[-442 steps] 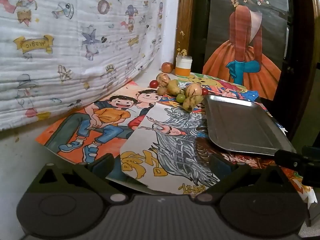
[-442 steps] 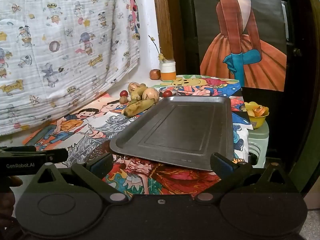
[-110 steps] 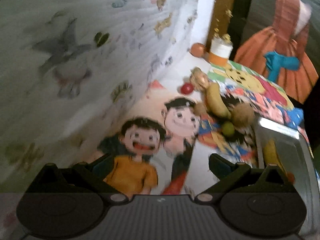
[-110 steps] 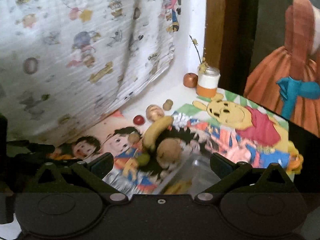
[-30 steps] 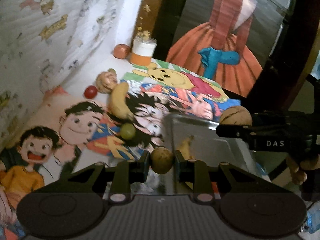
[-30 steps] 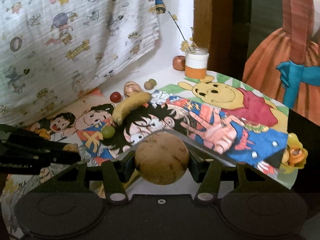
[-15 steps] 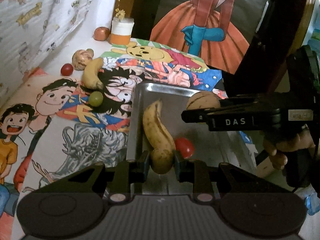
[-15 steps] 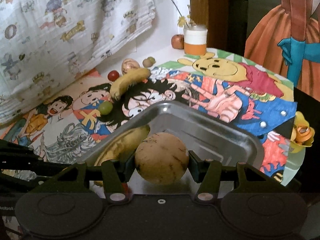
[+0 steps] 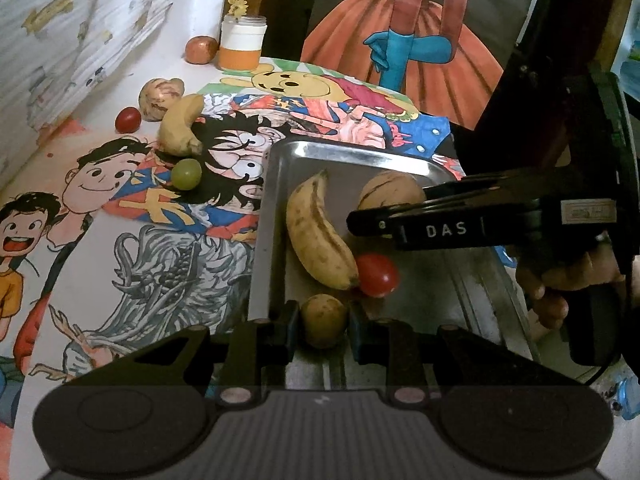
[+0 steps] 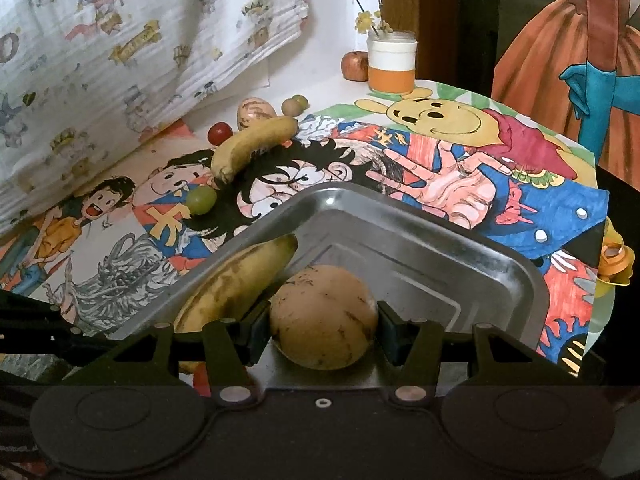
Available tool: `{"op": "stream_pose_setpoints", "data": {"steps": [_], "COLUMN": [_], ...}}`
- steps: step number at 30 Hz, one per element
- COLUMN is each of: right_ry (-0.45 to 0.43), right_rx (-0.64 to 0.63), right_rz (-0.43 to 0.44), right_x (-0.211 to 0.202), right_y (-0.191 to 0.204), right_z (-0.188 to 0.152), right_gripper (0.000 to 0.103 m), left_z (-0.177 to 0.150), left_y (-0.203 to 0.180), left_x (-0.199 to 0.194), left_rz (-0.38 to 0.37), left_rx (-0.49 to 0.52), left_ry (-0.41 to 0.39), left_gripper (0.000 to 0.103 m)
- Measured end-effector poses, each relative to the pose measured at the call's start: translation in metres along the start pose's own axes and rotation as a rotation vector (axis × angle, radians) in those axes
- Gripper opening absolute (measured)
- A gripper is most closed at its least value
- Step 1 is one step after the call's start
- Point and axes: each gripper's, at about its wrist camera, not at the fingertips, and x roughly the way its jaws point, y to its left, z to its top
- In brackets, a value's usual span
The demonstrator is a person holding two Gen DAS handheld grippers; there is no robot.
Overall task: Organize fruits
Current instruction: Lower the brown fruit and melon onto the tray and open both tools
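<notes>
My left gripper is shut on a small brown round fruit, held just over the near end of the metal tray. On the tray lie a spotted banana and a red cherry tomato. My right gripper is shut on a large tan round fruit low over the tray, beside the banana. In the left wrist view that gripper comes in from the right with the tan fruit, held by a hand.
Off the tray, on the cartoon posters, lie a second banana, a green grape, a red tomato and a speckled round fruit. A white-and-orange jar and an apple stand at the back by the wall.
Both grippers have sunk toward the tray with their fruits. The left one has moved from the tray's left edge to over its near end; the tray and banana now look closer in both views.
</notes>
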Motion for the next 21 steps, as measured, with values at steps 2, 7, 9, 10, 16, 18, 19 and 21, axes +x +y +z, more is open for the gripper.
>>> {"op": "stream_pose_setpoints", "data": {"steps": [2,7,9,10,16,18,19,21], "right_ry": [0.003,-0.002,-0.018,-0.022,-0.042,-0.054,-0.06,-0.073], "right_rx": [0.002,0.0,-0.005,-0.011,-0.009,-0.005,-0.004,0.0], "right_rz": [0.0,0.01,0.009,0.005,-0.005,-0.011,-0.016,-0.028], "right_x": [0.001,0.001,-0.003,-0.004,-0.018,-0.024,-0.028,-0.037], "right_y": [0.0,0.001,0.002,0.002,0.002,0.003,0.003,0.005], "right_z": [-0.001,-0.001,0.001,0.001,0.002,0.001,0.001,0.0], "right_gripper": [0.057,0.057,0.058,0.058,0.063,0.066,0.067,0.074], "left_z": [0.0,0.0,0.0,-0.001,-0.003,-0.004,-0.004,-0.005], "left_y": [0.0,0.0,0.0,0.001,-0.001,-0.002,-0.001,0.001], "left_x": [0.0,0.0,-0.001,-0.002,-0.01,-0.016,-0.018,-0.025], "left_rz": [-0.001,-0.002,-0.004,-0.005,-0.026,-0.024,-0.022,-0.016], "left_rx": [0.003,-0.001,-0.005,-0.007,0.003,0.004,0.002,-0.007], "left_ry": [-0.001,0.0,0.001,0.001,-0.004,-0.014,-0.019,-0.029], "left_gripper": [0.029,0.029,0.029,0.029,0.034,0.037,0.037,0.039]}}
